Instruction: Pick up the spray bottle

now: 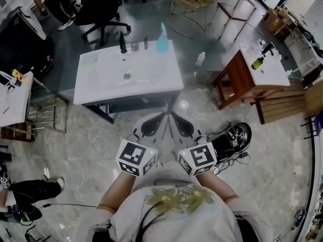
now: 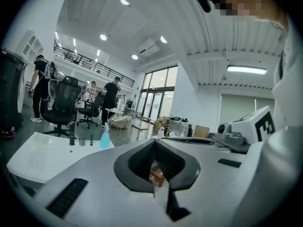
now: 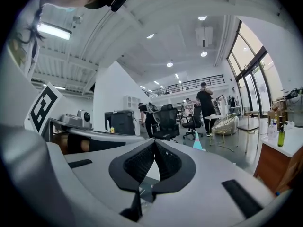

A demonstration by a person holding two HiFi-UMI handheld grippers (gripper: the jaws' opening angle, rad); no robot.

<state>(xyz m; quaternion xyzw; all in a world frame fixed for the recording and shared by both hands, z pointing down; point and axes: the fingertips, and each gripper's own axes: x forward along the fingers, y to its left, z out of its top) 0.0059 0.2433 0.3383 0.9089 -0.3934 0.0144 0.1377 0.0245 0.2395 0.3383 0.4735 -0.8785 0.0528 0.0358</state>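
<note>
A person holds the left gripper [image 1: 162,118] and the right gripper [image 1: 174,118] side by side and near level above the marble floor [image 1: 91,135], short of a white basin tabletop [image 1: 101,92]; the only legible marking is the black-and-white square pattern on each marker cube [image 1: 136,158], and any print on the spray bottle [image 1: 162,38] is too small to read; the bottle stands upright at the far edge of the tabletop, its long axis vertical and spray head uppermost, though which way the nozzle faces cannot be made out; it is translucent pale teal, wide at the base and tapering to a narrow neck; to its left along the same edge stand a small dark bottle [image 1: 146,42], a glass [image 1: 135,46] and a black tap [image 1: 122,43]; the fingers [image 2: 142,161] of the left gripper are together with nothing between them, and the right gripper's fingers [image 3: 168,162] are likewise closed and empty; both grippers are well apart from the bottle; a wooden side table [image 1: 237,82] at right carries a green bottle [image 1: 258,63].
</note>
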